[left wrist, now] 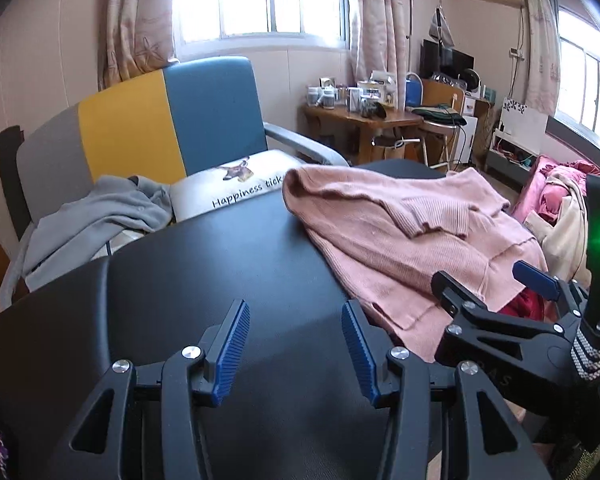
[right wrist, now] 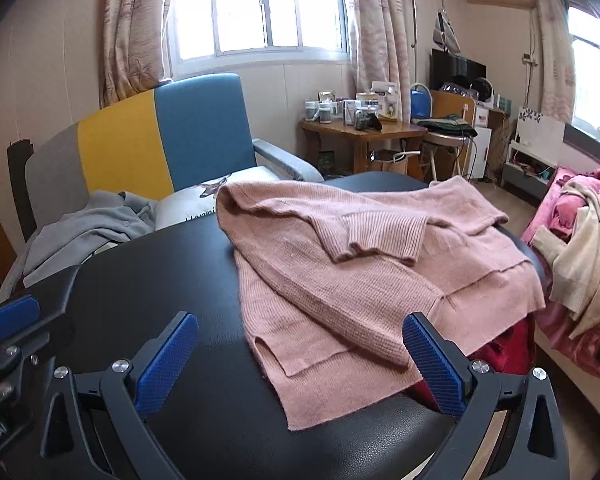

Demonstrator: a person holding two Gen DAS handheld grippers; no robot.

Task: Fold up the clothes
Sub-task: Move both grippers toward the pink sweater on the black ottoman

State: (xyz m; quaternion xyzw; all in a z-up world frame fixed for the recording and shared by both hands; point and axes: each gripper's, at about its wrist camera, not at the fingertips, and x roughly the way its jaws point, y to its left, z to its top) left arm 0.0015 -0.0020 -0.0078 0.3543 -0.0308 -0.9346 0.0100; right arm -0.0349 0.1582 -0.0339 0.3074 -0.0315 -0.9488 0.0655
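The right gripper (right wrist: 300, 364), jaws wide and empty, has the partly folded pink sweater (right wrist: 360, 264) straight ahead, running away from it, while the open, empty left gripper (left wrist: 296, 356) sits further left.

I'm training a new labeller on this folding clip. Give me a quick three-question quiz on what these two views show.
1. True or false: the pink sweater is clamped in the right tool.
2. Which surface does the sweater lie on? A) black table B) armchair C) floor
3. Fill in: the grey garment lies on the ____.

Key: 1. False; both the right tool and the left tool are open, holding nothing. 2. A. 3. Armchair, beside a white cushion.
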